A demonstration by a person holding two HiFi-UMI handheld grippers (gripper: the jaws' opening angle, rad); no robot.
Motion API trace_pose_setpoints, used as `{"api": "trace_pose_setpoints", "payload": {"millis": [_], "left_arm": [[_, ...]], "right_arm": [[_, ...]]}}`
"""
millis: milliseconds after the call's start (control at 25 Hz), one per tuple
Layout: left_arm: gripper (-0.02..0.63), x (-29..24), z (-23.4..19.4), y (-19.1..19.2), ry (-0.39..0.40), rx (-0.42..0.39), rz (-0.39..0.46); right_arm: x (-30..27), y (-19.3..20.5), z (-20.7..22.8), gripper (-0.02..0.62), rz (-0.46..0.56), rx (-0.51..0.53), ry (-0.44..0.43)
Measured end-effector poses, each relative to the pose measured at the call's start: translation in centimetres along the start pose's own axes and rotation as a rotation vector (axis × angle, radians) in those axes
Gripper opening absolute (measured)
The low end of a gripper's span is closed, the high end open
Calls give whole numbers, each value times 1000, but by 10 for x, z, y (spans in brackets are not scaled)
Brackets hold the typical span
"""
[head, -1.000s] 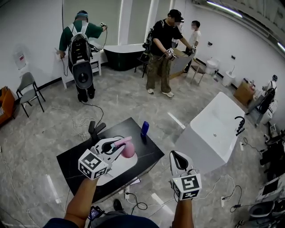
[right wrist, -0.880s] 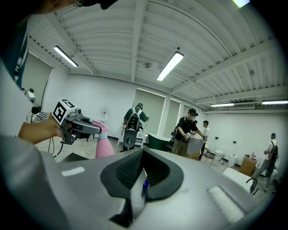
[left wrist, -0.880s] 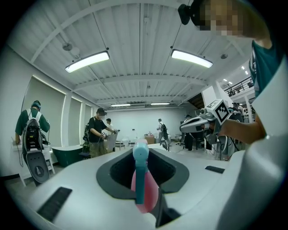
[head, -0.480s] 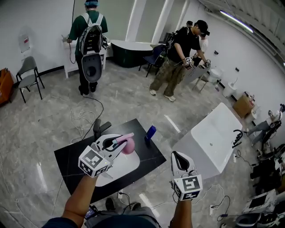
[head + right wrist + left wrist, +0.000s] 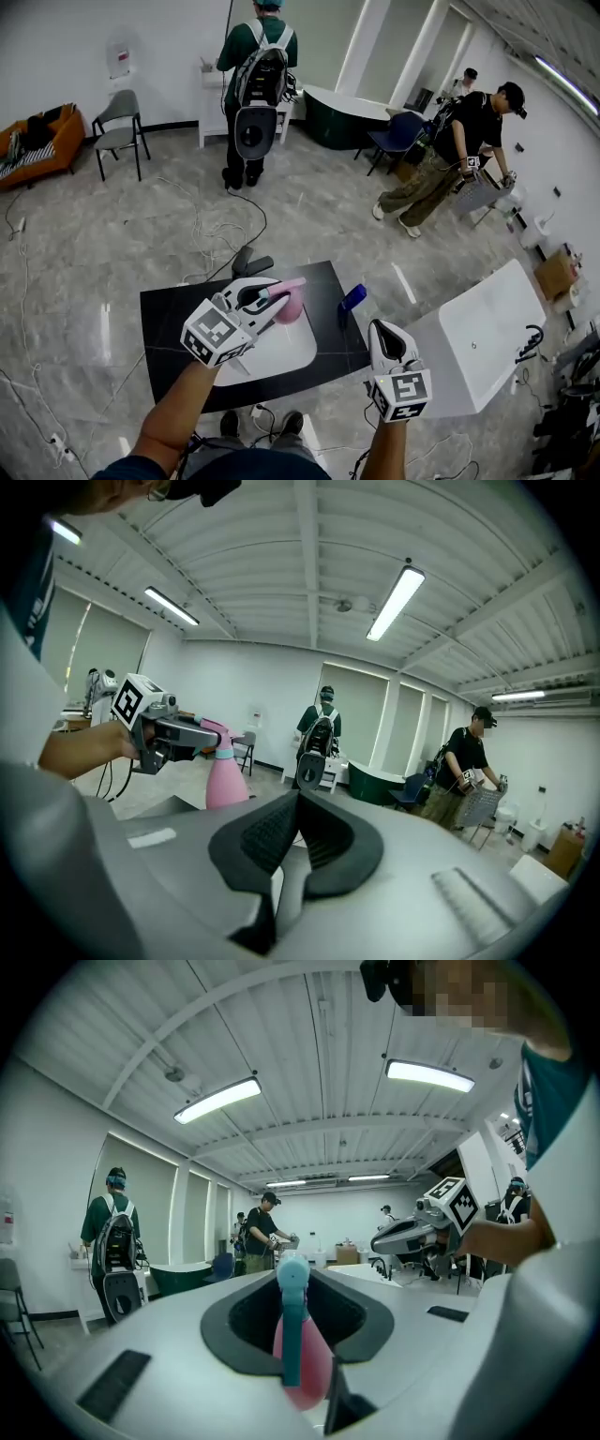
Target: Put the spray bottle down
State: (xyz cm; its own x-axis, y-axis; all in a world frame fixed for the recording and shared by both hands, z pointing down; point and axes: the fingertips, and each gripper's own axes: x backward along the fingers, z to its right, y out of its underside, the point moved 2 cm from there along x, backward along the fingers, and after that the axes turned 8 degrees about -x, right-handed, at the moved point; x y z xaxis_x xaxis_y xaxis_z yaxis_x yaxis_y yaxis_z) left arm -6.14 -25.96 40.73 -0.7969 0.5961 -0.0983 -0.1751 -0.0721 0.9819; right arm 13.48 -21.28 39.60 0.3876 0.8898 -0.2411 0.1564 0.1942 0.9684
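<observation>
Sitting pinched inside left tool (image 5: pixel 271 298), pink spray bottle (image 5: pixel 292 309)

no legible writing
only black-and-white square marker patterns on left gripper (image 5: pixel 274 298) and right gripper (image 5: pixel 383 328); small wall notice (image 5: pixel 118 61) too blurred and tiny to read.

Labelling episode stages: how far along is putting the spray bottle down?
Done: nothing yet, the bottle has not been set down or released. In hand: the left hand-held gripper is clamped on the pink spray bottle, holding it over the white basin on the black countertop. The right hand-held gripper is shut and empty. Left: lower the bottle onto a surface, open the jaws, withdraw.
</observation>
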Motion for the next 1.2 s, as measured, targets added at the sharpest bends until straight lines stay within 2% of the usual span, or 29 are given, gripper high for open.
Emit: {"api": "trace_pose_setpoints", "payload": {"millis": [360,600,880,1200], "left_arm": [[81,-39,-15,-2,-93,9,-37],[81,-62,-30,11,-141,17,-48],[81,-83,-50,21,-179,25,-62],[80,-112,-75,52,-209,49,-82]], "right_arm": [[-27,10,49,9,-4,-25,-76],[-49,22,75,9,-7,-33,-99],[-72,29,92,9,-14,-39,-127],[-97,45,107,9,-33,-47,-142]]}}
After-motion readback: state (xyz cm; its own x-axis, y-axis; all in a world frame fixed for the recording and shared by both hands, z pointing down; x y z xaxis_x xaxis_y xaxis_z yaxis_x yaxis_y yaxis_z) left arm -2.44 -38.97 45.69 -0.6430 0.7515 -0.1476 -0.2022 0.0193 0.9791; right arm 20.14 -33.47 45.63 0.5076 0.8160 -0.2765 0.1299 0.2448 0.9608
